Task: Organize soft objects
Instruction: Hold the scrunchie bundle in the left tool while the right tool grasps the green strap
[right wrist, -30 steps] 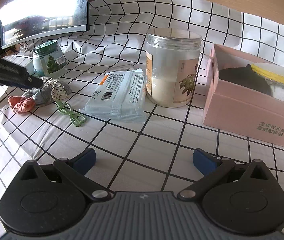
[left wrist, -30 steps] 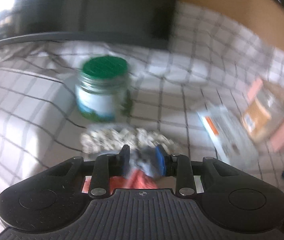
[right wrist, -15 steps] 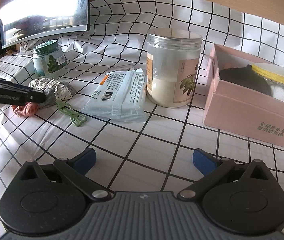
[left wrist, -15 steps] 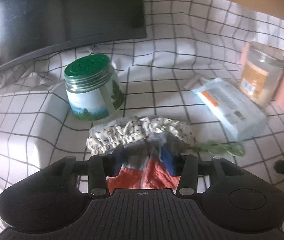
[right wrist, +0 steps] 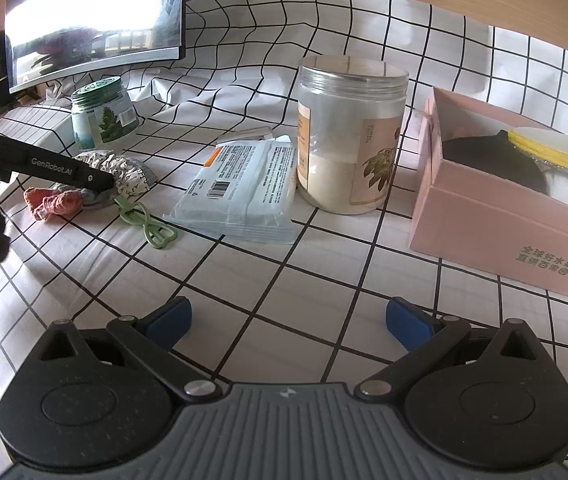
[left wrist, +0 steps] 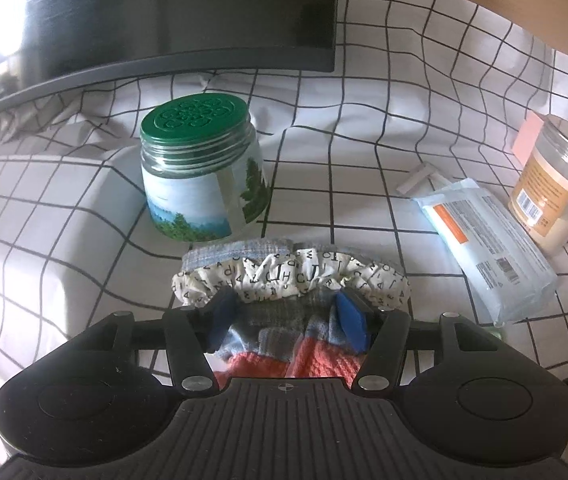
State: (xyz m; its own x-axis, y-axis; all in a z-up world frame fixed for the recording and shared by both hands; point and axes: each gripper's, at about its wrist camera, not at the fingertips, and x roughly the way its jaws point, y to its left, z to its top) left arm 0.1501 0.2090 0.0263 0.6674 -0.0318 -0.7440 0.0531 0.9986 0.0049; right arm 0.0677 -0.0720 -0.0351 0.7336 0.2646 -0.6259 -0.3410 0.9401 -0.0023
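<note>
Table [right wrist: 284, 288] under checked cloth. Pink box [right wrist: 503, 216] far right, soft items already inside. Jar [right wrist: 349, 136], wipes [right wrist: 244, 188], green jar [left wrist: 204, 168] between. Left gripper [left wrist: 285, 316] jaws half-open, straddling sock [left wrist: 276, 344] lying lengthwise between pads; scrunchie [left wrist: 291, 276] just ahead, touching. Green clip [right wrist: 148, 224] beside. Right gripper [right wrist: 287, 320] jaws wide, empty, nearer box.

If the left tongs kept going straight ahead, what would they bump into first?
Probably the letter-print scrunchie, lying right past the left tongs, which already straddle the grey-and-orange sock. Behind it stands the green-lidded jar, a bit leftward.
</note>
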